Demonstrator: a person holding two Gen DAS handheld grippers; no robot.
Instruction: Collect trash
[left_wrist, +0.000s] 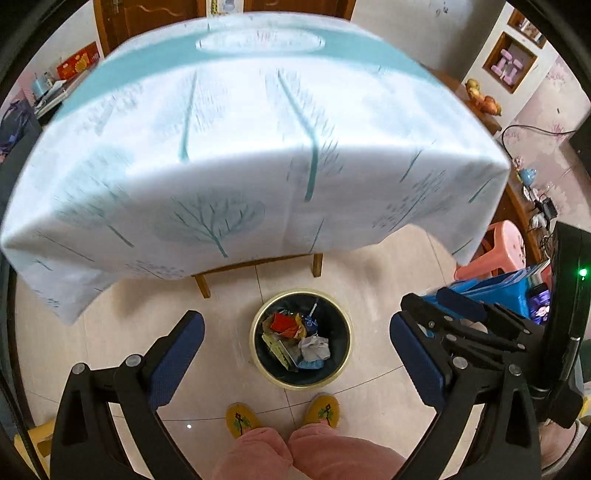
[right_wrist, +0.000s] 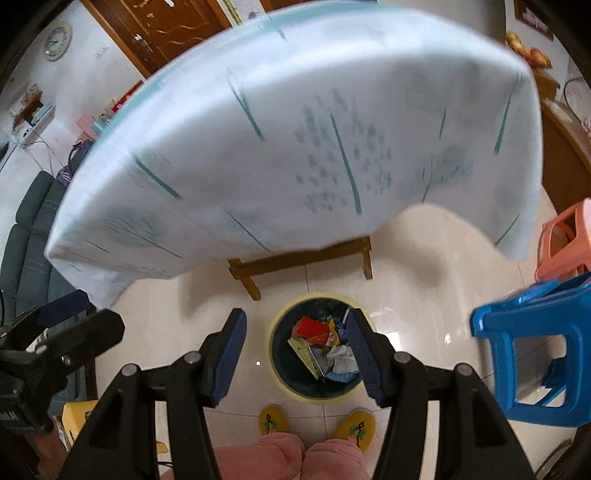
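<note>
A round dark trash bin (left_wrist: 301, 373) with a pale yellow rim stands on the tiled floor in front of the table. It holds several pieces of trash (left_wrist: 295, 338): red and orange wrappers, crumpled grey paper, a yellow packet. The bin also shows in the right wrist view (right_wrist: 284, 373) with the trash (right_wrist: 325, 347) inside. My left gripper (left_wrist: 295, 354) is open and empty, held above the bin. My right gripper (right_wrist: 295, 354) is open and empty, also above the bin. The right gripper shows at the right of the left wrist view (left_wrist: 454, 314).
A table with a white and teal tree-print cloth (left_wrist: 240, 147) fills the upper view; no trash shows on it. A blue plastic stool (right_wrist: 535, 343) and a pink stool (right_wrist: 565, 240) stand at the right. A grey sofa (right_wrist: 29, 236) is at the left. The person's yellow slippers (left_wrist: 284, 417) are just below the bin.
</note>
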